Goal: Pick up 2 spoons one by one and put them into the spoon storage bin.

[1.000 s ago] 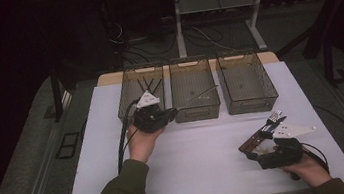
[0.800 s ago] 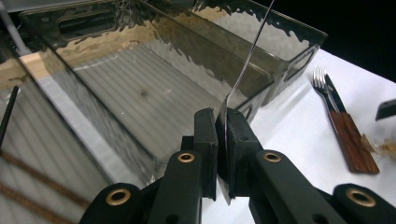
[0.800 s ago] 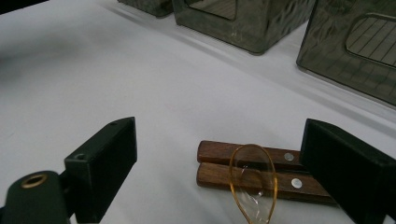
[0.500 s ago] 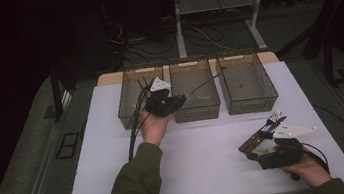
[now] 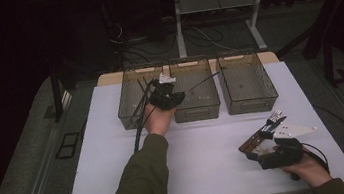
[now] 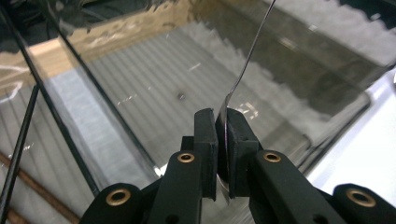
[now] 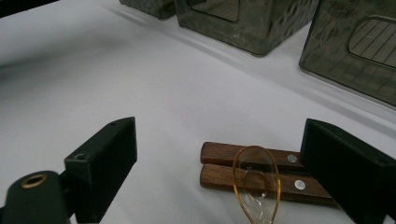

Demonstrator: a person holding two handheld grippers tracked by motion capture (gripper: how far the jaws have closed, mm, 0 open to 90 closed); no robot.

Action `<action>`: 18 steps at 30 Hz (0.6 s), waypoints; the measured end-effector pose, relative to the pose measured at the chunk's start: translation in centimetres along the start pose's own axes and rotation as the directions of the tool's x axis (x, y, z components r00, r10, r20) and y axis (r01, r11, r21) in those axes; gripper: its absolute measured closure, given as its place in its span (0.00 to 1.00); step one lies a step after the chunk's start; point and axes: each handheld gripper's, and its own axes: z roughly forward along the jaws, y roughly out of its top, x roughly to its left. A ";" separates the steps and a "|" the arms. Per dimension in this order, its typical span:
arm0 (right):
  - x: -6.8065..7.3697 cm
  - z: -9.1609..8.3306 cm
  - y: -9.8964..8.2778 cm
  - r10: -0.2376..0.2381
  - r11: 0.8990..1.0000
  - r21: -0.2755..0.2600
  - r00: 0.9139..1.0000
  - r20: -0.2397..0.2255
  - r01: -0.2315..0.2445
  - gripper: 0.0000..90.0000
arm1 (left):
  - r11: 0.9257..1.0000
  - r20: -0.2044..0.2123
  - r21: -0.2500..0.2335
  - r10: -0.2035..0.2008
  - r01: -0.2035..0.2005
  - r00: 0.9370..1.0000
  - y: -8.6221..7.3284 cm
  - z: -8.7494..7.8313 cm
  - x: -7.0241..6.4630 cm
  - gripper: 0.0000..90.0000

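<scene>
Your left gripper pinched a thin metal utensil between its nearly closed pads, holding it over the middle bin of three; its handle slanted up toward the far wall; your right gripper sat on the white table with jaws spread wide around two wooden handles and an amber plastic spoon, clamping nothing.

three bins, two wooden-handled utensils, two grippers
</scene>
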 end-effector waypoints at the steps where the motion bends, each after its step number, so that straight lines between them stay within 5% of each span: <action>1: 0.0 0.0 0.0 0.001 1.000 0.000 1.000 0.000 -0.001 0.12 | 1.000 -0.002 0.008 0.000 0.000 1.000 0.0 0.2 0.1 0.94; 9: -0.1 0.0 0.0 0.006 1.000 -0.002 1.000 0.000 -0.006 0.12 | 0.999 -0.014 0.029 -0.014 0.014 1.000 0.0 0.7 0.0 0.93; 11: 0.0 -0.1 0.0 0.007 1.000 -0.005 1.000 -0.002 -0.007 0.12 | 1.000 -0.022 0.010 -0.012 0.012 1.000 0.1 0.6 0.0 0.77; 18: 0.0 0.0 0.0 0.004 1.000 -0.004 1.000 -0.001 -0.004 0.12 | 1.000 -0.003 -0.011 0.021 -0.021 1.000 0.3 0.1 -0.2 0.59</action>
